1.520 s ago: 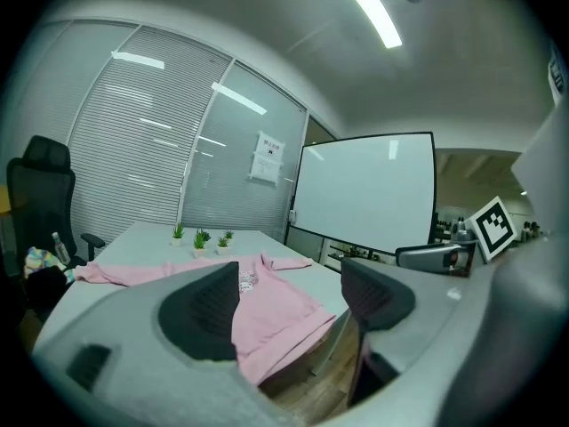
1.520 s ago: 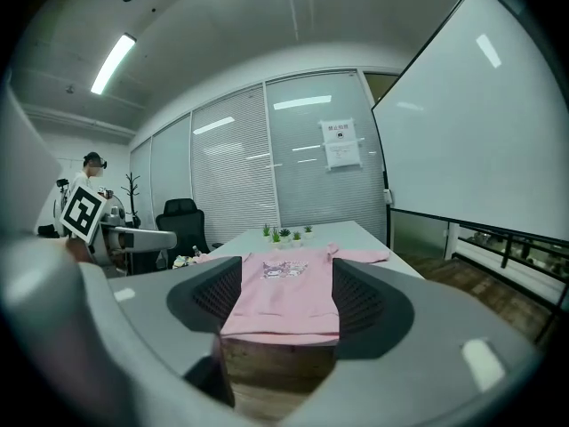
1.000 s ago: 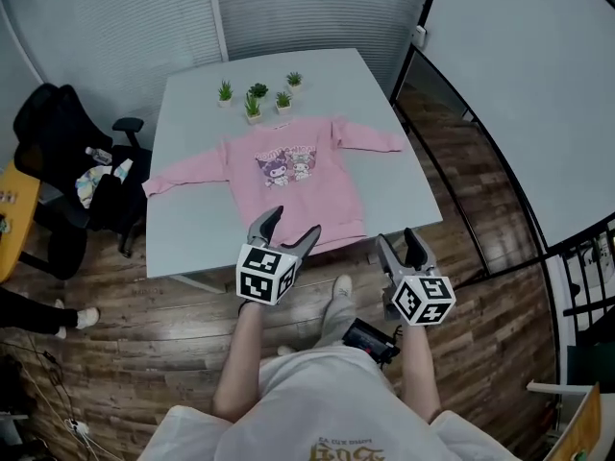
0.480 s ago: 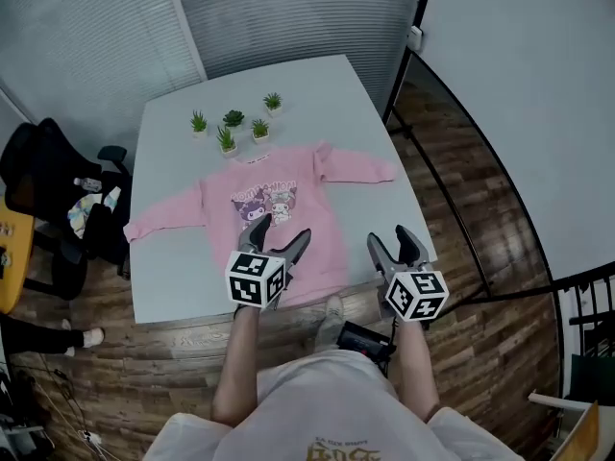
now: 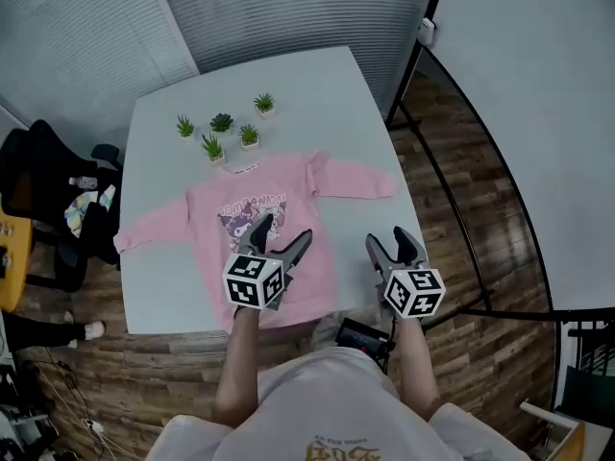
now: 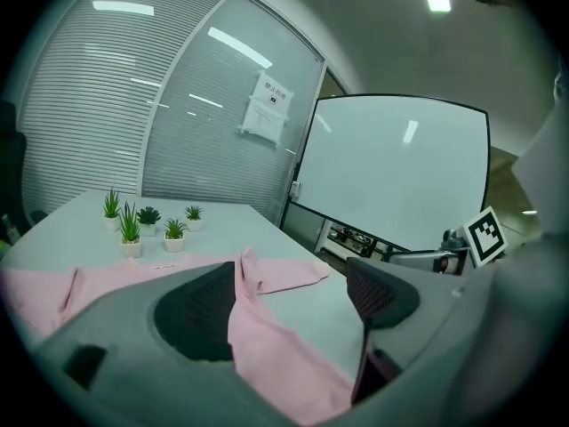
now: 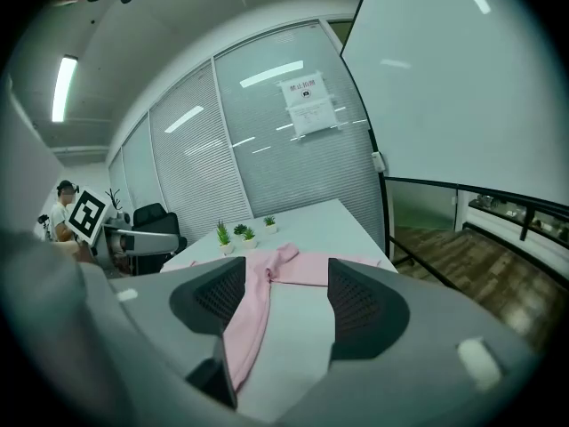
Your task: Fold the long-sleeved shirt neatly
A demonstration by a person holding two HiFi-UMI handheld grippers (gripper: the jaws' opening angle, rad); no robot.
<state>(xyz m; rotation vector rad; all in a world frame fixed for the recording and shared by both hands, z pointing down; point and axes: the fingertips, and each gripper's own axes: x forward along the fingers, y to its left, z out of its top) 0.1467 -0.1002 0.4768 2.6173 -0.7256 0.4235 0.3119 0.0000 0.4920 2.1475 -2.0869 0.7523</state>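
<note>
The fold had not begun. The pink long-sleeved shirt (image 5: 274,229) lay flat and face up on the pale table (image 5: 317,94), cartoon print showing. Its collar pointed toward a cluster of small potted plants (image 5: 221,128) at the far side and its hem ran along the edge nearest the person. Both sleeves were spread out, one (image 5: 154,227) reaching toward the person's left and the other (image 5: 356,179) toward the right, and no part of the cloth was doubled over itself. The left gripper (image 5: 283,230) hung above the lower body of the shirt. Its jaws had just been opening and stood wide apart, with no cloth pinched between the pads, only the shirt and table seen beyond them. The right gripper (image 5: 391,240) hovered near the table's front edge, just beside the shirt's right hem corner, its jaws likewise spread and holding nothing. Judged from this, everything remained to be done: bringing in each sleeve, then folding the body into a tidy stack. The approach for a first grasp looked under way.
</note>
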